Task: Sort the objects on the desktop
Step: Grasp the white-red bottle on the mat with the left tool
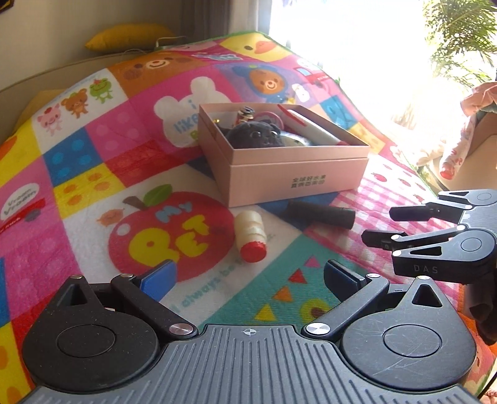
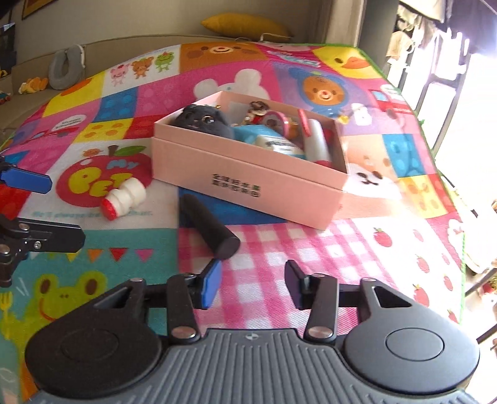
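A pink box sits on the colourful mat, holding a dark plush toy, a white tube and other small items. In front of it lie a small white bottle with a red cap and a black cylinder. My left gripper is open and empty, just short of the bottle. My right gripper is open and empty, just short of the black cylinder; it also shows in the left wrist view.
The cartoon-print mat covers the surface. A yellow pillow and a grey neck pillow lie behind it. A bright window is on the right. My left gripper's fingers reach in from the left.
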The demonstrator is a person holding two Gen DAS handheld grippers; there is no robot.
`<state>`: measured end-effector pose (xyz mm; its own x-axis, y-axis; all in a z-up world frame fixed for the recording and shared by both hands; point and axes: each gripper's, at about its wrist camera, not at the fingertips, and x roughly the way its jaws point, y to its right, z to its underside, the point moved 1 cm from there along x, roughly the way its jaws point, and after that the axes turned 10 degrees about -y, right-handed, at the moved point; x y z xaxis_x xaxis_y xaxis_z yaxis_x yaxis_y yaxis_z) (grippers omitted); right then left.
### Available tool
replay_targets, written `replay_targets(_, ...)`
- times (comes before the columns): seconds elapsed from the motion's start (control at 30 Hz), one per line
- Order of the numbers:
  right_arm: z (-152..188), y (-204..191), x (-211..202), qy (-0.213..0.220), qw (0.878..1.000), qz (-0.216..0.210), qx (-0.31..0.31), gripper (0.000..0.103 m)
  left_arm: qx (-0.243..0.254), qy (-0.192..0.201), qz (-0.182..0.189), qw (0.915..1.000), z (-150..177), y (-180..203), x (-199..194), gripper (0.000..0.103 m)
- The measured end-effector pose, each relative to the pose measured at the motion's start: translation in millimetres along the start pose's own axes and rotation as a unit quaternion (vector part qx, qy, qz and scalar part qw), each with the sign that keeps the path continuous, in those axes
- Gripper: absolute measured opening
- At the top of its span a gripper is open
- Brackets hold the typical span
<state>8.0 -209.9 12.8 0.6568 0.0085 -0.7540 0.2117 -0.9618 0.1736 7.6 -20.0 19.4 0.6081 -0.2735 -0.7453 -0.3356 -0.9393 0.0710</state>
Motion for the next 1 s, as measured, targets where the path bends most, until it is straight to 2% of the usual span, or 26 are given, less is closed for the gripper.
replay_targets(0.13, 12, 15, -4, 0.008, 0.999, -0.024, 0.041, 0.053, -0.003, -0.003, -0.024, 0.9997, -5, 4, 11, 0.100)
replay_targets(0.17, 14, 16, -4, 0.013, 0.998, -0.027, 0.048, 0.056, -0.004, -0.004, -0.031, 0.9995, -6, 4, 13, 0.096)
replay_targets(0.2, 17, 18, -3, 0.018, 0.998, -0.028, 0.057, 0.058, -0.004, -0.008, -0.034, 0.9994, -6, 4, 15, 0.078)
replay_targets(0.23, 19, 19, -1, 0.019, 0.997, -0.028, 0.064, 0.058, -0.004, -0.014, -0.036, 0.9993, -7, 4, 17, 0.066)
replay_targets(0.4, 20, 26, 1, 0.022, 0.995, -0.039, 0.092, 0.067, -0.010, -0.009, -0.052, 0.9985, -8, 4, 23, 0.063)
replay_targets(0.57, 22, 26, 1, 0.025, 0.994, -0.040, 0.097, 0.072, 0.000, -0.006, -0.057, 0.9984, -12, 12, 29, 0.045)
replay_targets(0.63, 23, 27, 0, 0.029, 0.994, -0.039, 0.102, 0.073, 0.007, -0.004, -0.066, 0.9978, -13, 15, 30, 0.029)
replay_targets(0.83, 24, 28, -2, 0.039, 0.992, -0.040, 0.110, 0.080, 0.047, 0.003, -0.076, 0.9960, -14, 25, 8, 0.027)
replay_targets(1.0, 24, 28, -4, 0.044, 0.992, -0.038, 0.110, 0.084, 0.100, -0.016, -0.058, 0.9932, -8, 37, -25, 0.028)
